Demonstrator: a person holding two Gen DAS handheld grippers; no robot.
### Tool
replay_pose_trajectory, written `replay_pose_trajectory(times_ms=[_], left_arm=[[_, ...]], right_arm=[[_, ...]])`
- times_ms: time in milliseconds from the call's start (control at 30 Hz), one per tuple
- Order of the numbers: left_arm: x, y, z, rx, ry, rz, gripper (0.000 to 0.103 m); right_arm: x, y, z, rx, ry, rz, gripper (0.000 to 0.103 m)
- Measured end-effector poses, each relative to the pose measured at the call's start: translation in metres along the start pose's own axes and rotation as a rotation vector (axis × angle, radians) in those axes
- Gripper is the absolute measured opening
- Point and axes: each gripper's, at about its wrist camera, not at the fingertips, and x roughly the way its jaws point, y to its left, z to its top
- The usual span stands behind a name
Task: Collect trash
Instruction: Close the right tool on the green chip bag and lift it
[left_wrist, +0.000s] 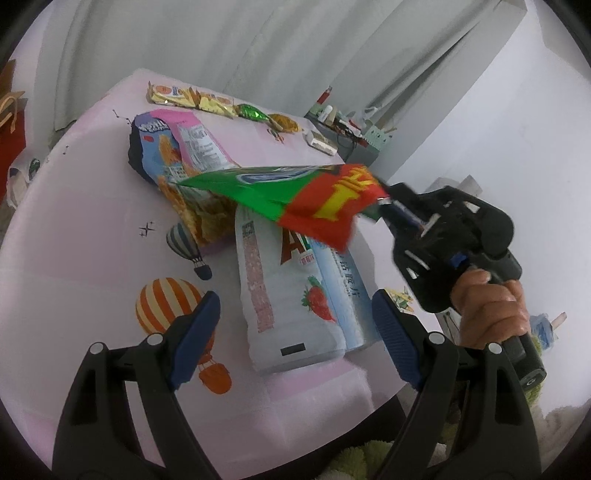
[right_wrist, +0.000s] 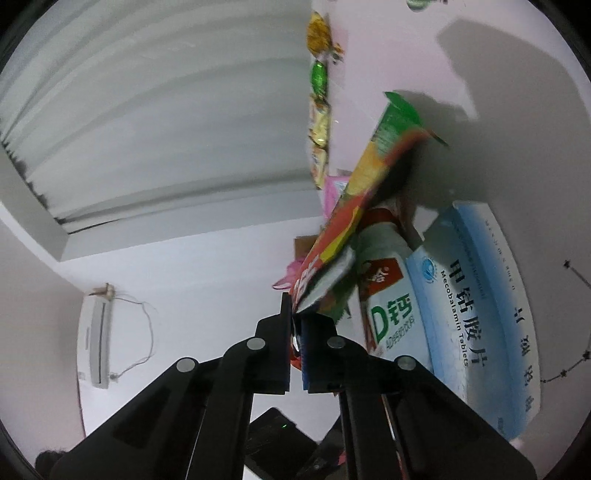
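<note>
Step in hand: pick-up of one piece of trash; the red-and-green snack wrapper (left_wrist: 295, 199) looks lifted clear of the pink tablecloth (left_wrist: 81, 258), so I judge the grasp made and the carry about to start.
Right gripper (left_wrist: 386, 201): clenched on the red end of the wrapper; in the right wrist view the jaws are pinched together at 12 o'clock of the tool with the wrapper's edge (right_wrist: 317, 273) between the pads.
Left gripper (left_wrist: 295, 325): released, jaws spread wide, empty, hanging above the white strawberry drink bottle (left_wrist: 284, 295).
Wrapper's place: in the air, stretching toward 9 o'clock from the right gripper, above the bottle's neck and the pink-and-blue chip bag (left_wrist: 181, 162).
Other trash: a blue tablet box (left_wrist: 347, 295) touches the bottle at its 3 o'clock; small snack packets (left_wrist: 207, 101) line the cloth's far edge at 12 o'clock.
Next move: carry the wrapper to a bin, none in view; the thin film may slip or snag the bottle.
Left hand's likely job: close on the bottle below.
</note>
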Motion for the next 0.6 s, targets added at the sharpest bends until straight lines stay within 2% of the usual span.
replay_pose_trajectory(times_ms=[167,267,400,533,600], left_arm=[[0.004,-0.004,0.000,0.011,0.016,0.010,0.080],[0.002,-0.008,0.001,0.019,0.020,0.012,0.079],[-0.005,-0.015,0.006,0.035,-0.011,0.005,0.080],[-0.010,-0.033,0.019,0.062,-0.054,-0.021,0.079],[-0.010,-0.048,0.024,0.098,-0.071,-0.040,0.079]], right_arm=[[-0.034,-0.002,0.003,-0.002,-0.030,0.041,0.005],[-0.060,-0.002,0.001,-0.019,-0.041,0.031,0.005],[-0.096,-0.012,0.000,-0.022,-0.043,0.003,0.005],[-0.111,-0.037,-0.003,0.022,0.011,-0.068,0.006],[-0.118,-0.049,-0.004,0.045,0.008,-0.072,0.010]])
